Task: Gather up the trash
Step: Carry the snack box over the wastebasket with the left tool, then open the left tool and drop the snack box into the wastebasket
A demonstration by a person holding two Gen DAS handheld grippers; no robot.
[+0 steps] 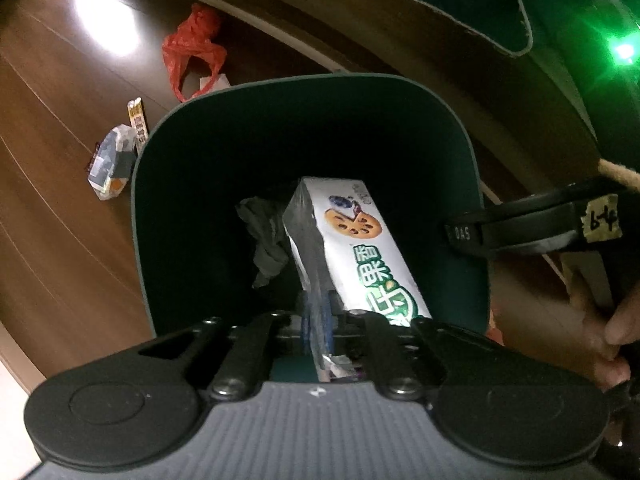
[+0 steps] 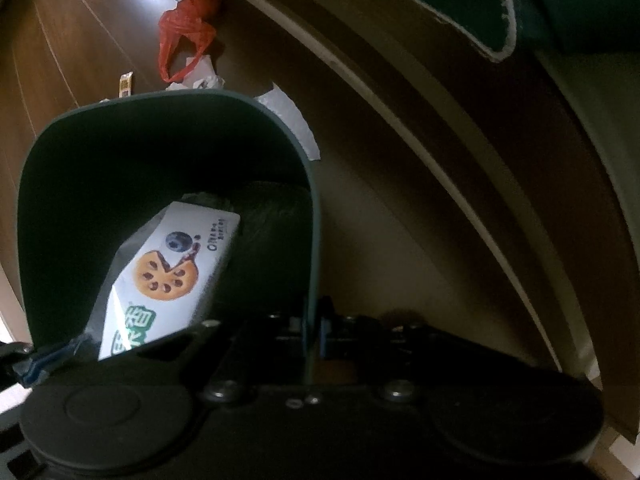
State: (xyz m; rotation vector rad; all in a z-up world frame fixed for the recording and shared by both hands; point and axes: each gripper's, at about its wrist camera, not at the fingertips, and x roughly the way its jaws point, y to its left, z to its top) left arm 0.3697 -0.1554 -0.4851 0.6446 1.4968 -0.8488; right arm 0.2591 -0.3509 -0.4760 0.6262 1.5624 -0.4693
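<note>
Cookie box [image 1: 360, 240] with green Chinese lettering, blueberry picture

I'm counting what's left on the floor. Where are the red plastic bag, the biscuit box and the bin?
red plastic bag [image 1: 194, 46], left wrist view, crumpled middle.
biscuit box [image 1: 360, 240], left wrist view, printed face.
bin [image 2: 316, 240], right wrist view, right rim.

The cookie box [image 1: 352, 248] fills the bin [image 1: 476, 216] mouth (crumpled paper [image 1: 264, 236] beside), leaving room leftward.
</note>
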